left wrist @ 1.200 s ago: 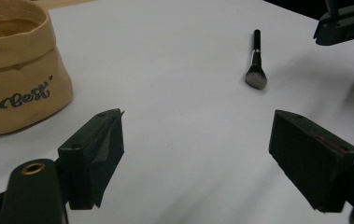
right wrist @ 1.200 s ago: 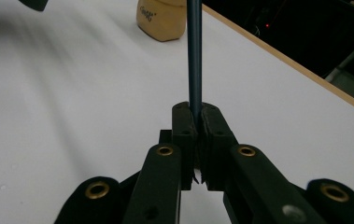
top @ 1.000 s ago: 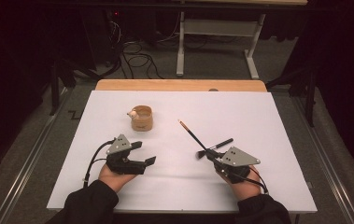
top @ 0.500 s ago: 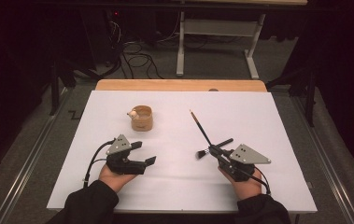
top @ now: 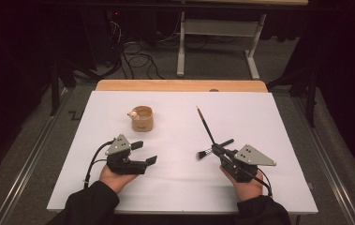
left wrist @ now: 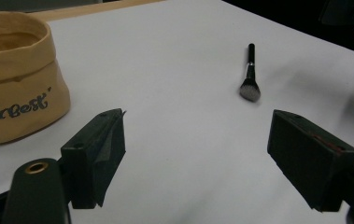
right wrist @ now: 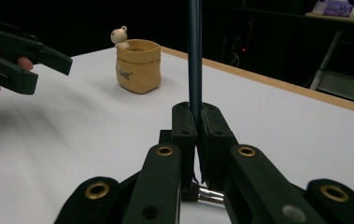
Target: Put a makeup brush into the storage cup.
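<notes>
A person is sitting at a table covered by a white sheet (top: 269,122), working a two-jaw gripper in each hand. The landmark here is a small tan pouch (top: 142,118), standing upright on the sheet with a tiny bear figure (top: 131,114) perched at its rim.

To the right of the pouch and nearer the person, the right gripper (top: 218,151) is pinching a makeup brush (top: 206,129). Its jaws are pressed tightly together on the dark handle just above the metal ferrule. The handle is rising at a slant away from the person, with its tip level with the pouch, while the bristle head (top: 203,153) is hanging low on the pouch side of the jaws, just above the sheet.

Just in front of the pouch, on the person's side, the left gripper (top: 144,153) is hovering with its jaws spread and nothing between them.

The step in hand appears to be carrying the brush over to the pouch. To do it well, the grip probably needs to stay firm so the thin handle is not swivelling, and the brush wants tipping upright over the pouch mouth. The pouch looks soft and light, so the free gripper could steady its side.
</notes>
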Action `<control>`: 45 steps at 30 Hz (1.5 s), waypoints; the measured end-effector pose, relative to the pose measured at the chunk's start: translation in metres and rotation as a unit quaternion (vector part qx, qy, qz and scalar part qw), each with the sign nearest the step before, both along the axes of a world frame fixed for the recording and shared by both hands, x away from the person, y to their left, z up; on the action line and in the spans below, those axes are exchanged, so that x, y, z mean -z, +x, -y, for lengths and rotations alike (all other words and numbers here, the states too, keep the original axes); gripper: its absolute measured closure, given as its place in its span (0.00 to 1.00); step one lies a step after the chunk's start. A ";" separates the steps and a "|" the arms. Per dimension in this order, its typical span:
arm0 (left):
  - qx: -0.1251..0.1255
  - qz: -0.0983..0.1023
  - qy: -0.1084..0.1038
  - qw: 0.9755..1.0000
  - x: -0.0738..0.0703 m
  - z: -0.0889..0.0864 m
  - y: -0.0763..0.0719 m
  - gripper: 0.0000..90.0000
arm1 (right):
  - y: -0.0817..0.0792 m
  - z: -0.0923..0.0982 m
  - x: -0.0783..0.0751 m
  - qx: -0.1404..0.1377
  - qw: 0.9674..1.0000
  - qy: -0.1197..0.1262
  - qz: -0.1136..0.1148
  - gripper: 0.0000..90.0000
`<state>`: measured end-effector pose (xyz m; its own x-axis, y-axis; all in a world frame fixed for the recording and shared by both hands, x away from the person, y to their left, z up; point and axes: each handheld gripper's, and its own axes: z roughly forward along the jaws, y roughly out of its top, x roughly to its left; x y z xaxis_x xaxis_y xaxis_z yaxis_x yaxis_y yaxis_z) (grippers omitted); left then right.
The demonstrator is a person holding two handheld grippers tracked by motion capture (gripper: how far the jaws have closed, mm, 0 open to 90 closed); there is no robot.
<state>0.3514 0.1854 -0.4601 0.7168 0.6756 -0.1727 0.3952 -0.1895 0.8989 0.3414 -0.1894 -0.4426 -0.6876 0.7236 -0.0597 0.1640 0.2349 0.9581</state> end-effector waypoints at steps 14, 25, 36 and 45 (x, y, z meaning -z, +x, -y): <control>0.024 0.018 -0.032 0.999 -0.034 0.009 0.000 0.24 | -0.002 -0.015 -0.006 -0.023 1.000 -0.004 0.014 0.97; 0.029 0.038 -0.069 0.996 -0.067 0.025 0.011 0.27 | 0.006 -0.038 -0.020 -0.019 0.999 -0.005 0.039 0.97; 0.045 0.028 -0.084 0.995 -0.061 0.039 0.017 0.27 | 0.003 -0.049 -0.010 -0.025 0.999 -0.011 0.042 0.97; 0.050 0.016 -0.098 0.994 -0.054 0.033 0.013 0.29 | -0.002 -0.055 0.000 -0.044 0.999 -0.018 0.027 0.97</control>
